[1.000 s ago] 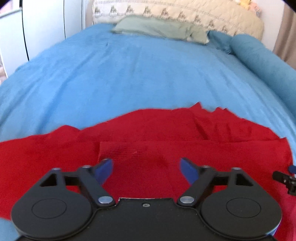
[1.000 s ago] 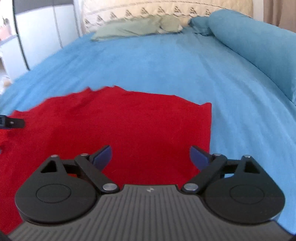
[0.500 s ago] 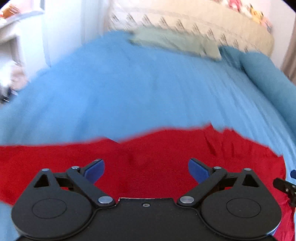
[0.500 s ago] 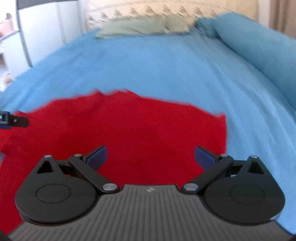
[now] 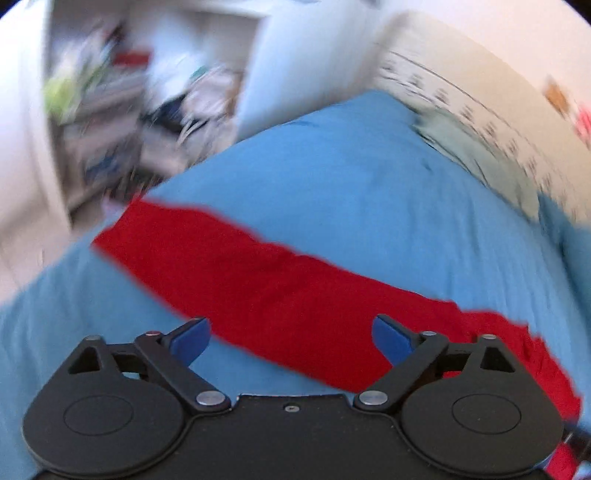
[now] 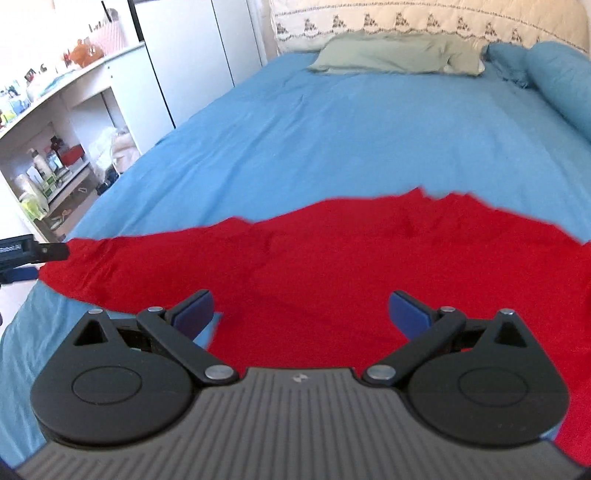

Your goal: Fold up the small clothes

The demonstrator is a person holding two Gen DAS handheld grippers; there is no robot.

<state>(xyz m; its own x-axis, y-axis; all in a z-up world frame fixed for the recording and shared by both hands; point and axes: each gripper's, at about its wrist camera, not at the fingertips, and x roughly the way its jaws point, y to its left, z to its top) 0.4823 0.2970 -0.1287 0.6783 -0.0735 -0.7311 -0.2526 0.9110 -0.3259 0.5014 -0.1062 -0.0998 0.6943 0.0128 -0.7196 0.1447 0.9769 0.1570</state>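
nearest in each wrist view is the tool itself. the left claw hangs released, its blue fingertips spread wide with nothing between them, above the near edge of a red garment. the right claw is likewise released and empty, its fingertips spread over the broad red cloth.

the garment lies spread on a blue bedsheet, close to the foot of the bed. in the left view, which is blurred, it reads as a long band running away to the left, perhaps a sleeve or a folded strip; which part it is cannot be told. in the right view the far edge is uneven and shallow wrinkles cross the middle. at that view's left border a dark piece of the other tool sits just beside the cloth's left end.

the fabric looks light, soft and limp. it will likely sag and drag when lifted, and the sheet below could be pinched along with it. a hold at a corner or along a hem, taking only the red layer, seems best.

farther off, a green pillow and a blue bolster rest by a cream headboard. cluttered white shelves stand left of the bed.
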